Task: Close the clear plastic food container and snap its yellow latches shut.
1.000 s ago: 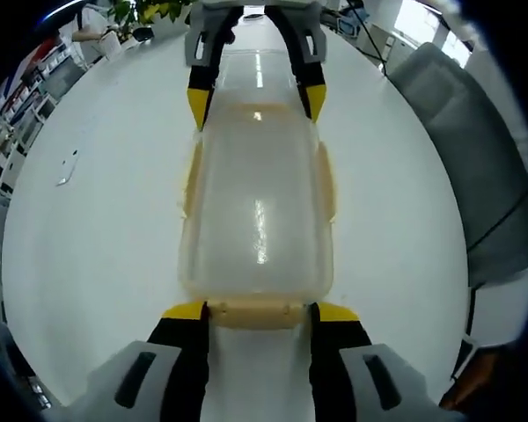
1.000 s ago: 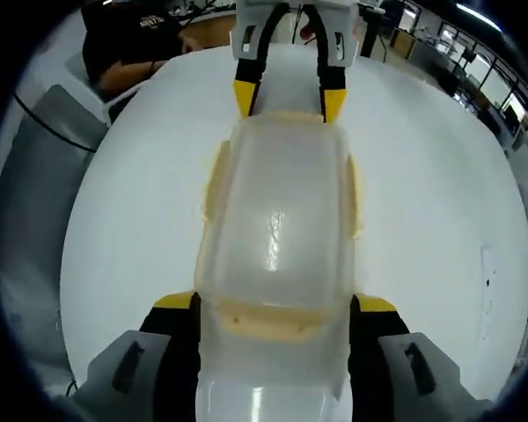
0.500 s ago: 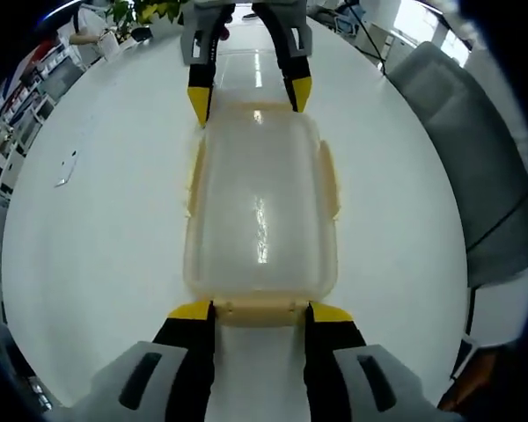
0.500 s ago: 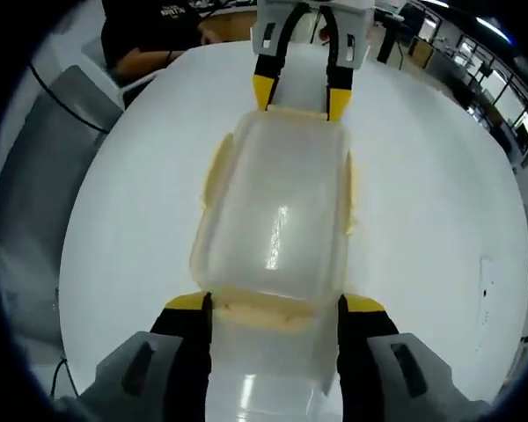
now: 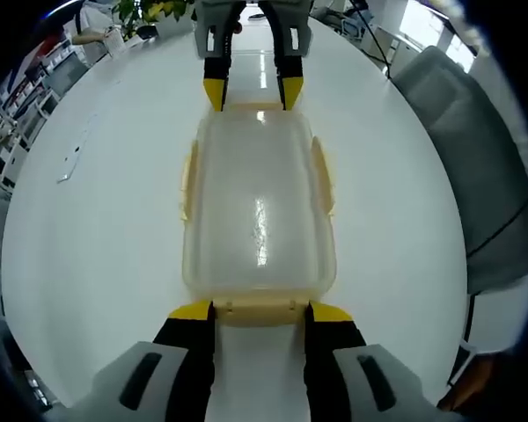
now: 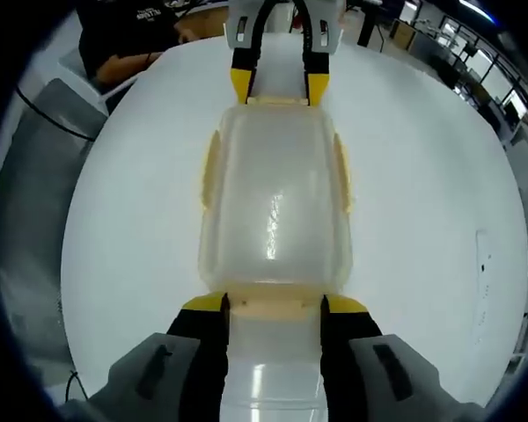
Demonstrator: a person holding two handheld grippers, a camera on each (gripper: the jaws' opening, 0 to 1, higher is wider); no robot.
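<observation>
A clear plastic container (image 5: 260,211), lid on and nothing visible inside, lies on a white table (image 5: 97,220) between 2 facing grippers. The left gripper (image 5: 257,309) and right gripper (image 6: 274,303) each have jaws apart, yellow tips touching opposite ends, flanking an end latch (image 6: 274,303).

the container (image 5: 260,211) lies lengthwise on the bench (image 5: 97,229), between the two grippers: the left gripper (image 5: 259,309) at one short end, the right gripper (image 6: 274,303) at the opposite end, a latch (image 5: 322,174) along each long side.
</observation>
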